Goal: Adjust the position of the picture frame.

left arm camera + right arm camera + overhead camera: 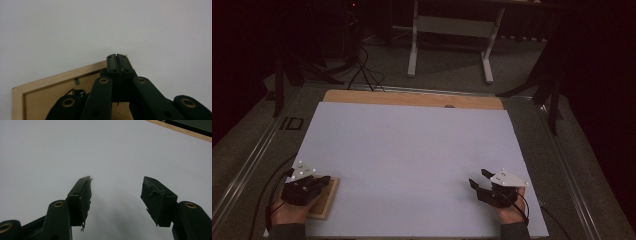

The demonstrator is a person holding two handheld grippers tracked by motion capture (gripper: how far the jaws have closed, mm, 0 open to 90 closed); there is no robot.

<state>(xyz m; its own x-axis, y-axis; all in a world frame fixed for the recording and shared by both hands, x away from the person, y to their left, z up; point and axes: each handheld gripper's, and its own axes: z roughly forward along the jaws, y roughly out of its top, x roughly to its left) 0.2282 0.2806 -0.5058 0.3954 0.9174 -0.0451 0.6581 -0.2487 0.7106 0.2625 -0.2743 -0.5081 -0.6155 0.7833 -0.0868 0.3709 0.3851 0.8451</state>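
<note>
Left hand-held gripper (jaws together) over wooden frame.

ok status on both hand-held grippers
Left hand-held gripper shut, over wooden frame. Right hand-held gripper open, holding nothing, above white sheet.

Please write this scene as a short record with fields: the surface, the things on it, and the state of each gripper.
surface: white sheet over a wooden table
thing: wooden frame, lying flat at the sheet's near left corner
left gripper: shut, over the frame, holds nothing
right gripper: open, above bare sheet, holds nothing
background: white stand on the floor beyond the table
</note>
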